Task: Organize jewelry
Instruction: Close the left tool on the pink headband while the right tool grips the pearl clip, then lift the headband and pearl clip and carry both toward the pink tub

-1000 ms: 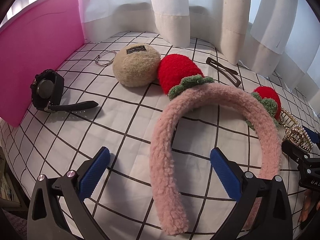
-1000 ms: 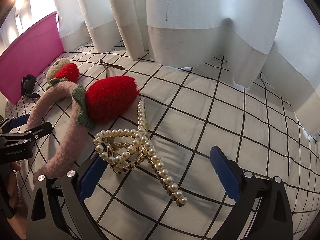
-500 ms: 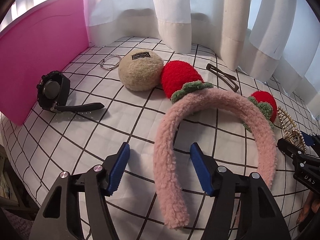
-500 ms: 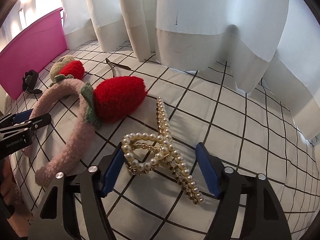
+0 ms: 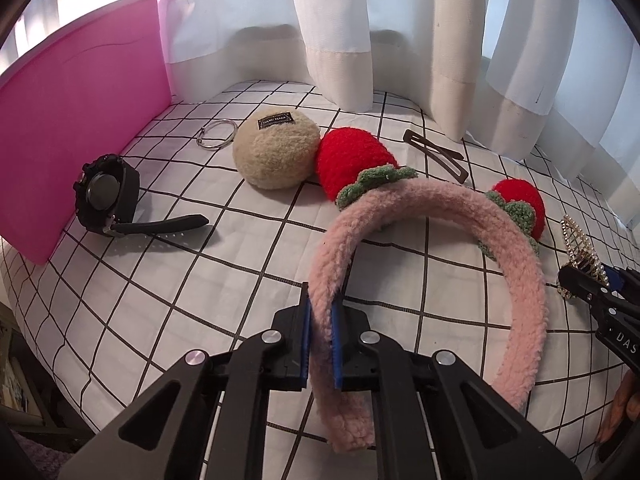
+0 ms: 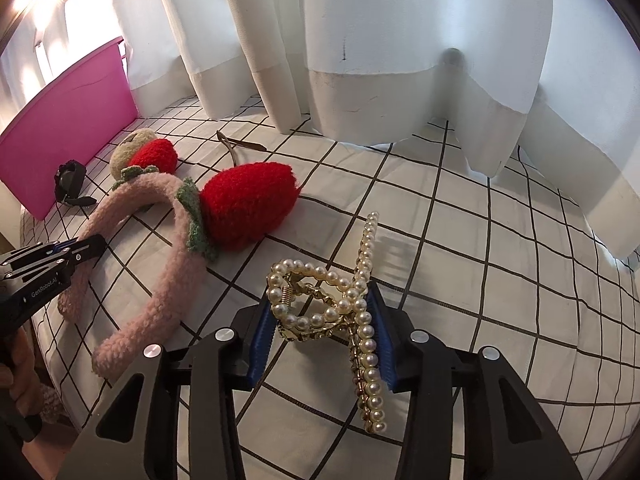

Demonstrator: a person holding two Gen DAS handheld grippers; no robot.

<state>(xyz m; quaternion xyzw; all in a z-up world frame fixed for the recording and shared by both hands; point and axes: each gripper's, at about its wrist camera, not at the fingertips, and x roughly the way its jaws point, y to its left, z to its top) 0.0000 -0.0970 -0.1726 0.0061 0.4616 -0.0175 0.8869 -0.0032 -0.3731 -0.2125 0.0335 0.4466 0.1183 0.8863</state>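
Note:
A fluffy pink headband (image 5: 432, 204) with two red knitted strawberries lies on the checked cloth; it also shows in the right wrist view (image 6: 176, 216). My left gripper (image 5: 320, 320) is shut on its left arm. My right gripper (image 6: 320, 320) is shut on a pearl hair claw (image 6: 320, 300), which still touches the cloth; the claw shows at the right edge of the left wrist view (image 5: 580, 256). A black watch (image 5: 106, 196), a metal ring (image 5: 216, 138), a beige fluffy puff (image 5: 276, 152) and a brown hair clip (image 5: 436, 154) lie farther back.
A pink bin (image 5: 76, 92) stands at the left edge of the bed. White curtains (image 5: 400, 32) hang along the back and right. The bed edge drops off at the lower left.
Both grippers have closed from wide open: the left one onto the headband's arm, the right one onto the pearl claw. Both have moved forward a little.

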